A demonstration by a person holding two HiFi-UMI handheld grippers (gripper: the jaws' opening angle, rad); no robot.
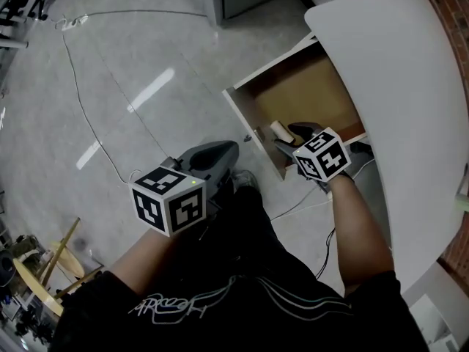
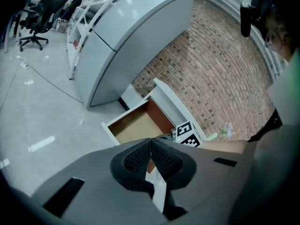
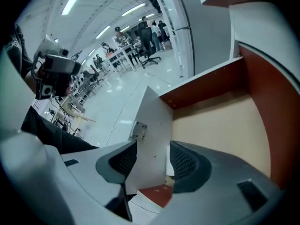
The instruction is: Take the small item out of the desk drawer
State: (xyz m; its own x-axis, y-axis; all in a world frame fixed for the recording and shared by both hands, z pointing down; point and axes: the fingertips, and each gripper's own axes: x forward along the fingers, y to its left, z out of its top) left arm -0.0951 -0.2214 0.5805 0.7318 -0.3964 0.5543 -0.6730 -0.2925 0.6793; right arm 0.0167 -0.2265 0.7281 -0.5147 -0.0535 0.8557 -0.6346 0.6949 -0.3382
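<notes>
The desk drawer stands pulled out, its tan floor mostly bare. A small cream roll-shaped item lies in its near corner, just behind the white front panel. My right gripper is at that corner, right beside the item. In the right gripper view its jaws are open and straddle the front panel, with a whitish bit showing by the right pad. My left gripper hangs over the floor left of the drawer, shut on nothing.
The white curved desk top overhangs the drawer on the right. A thin cable runs across the glossy floor. A wooden stool stands at the lower left. A brick wall and grey cabinet stand behind the desk.
</notes>
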